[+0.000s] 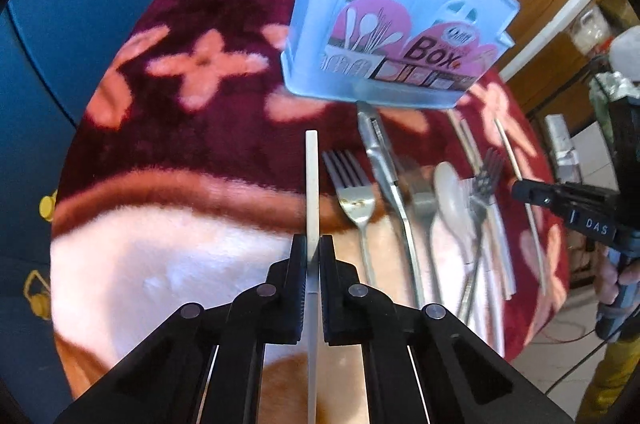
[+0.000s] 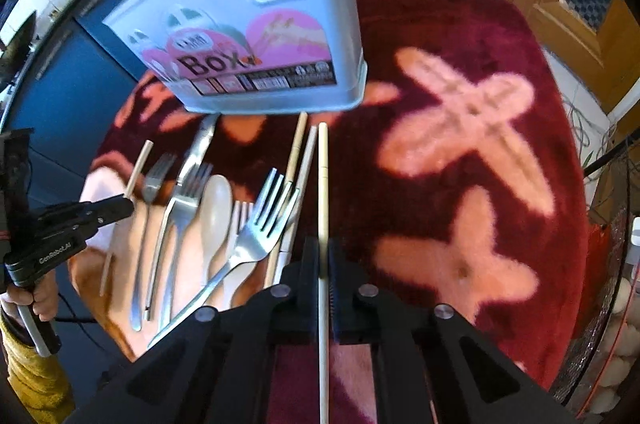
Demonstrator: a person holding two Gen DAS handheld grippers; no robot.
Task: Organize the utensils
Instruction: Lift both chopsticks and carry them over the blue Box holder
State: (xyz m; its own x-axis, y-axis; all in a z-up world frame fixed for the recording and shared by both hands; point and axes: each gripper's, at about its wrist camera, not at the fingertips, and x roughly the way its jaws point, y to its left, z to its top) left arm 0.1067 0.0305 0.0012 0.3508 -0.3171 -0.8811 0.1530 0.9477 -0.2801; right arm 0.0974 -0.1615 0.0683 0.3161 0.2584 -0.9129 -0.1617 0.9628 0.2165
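Forks (image 2: 256, 236), a spoon (image 2: 216, 216) and chopsticks (image 2: 298, 159) lie side by side on the blanket (image 2: 460, 183), before the upright utensil box (image 2: 256, 35).

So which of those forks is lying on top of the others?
The big shiny fork nearest the right gripper. It lies slantwise across a smaller fork and pale sticks; the other forks lie straight on the cloth.
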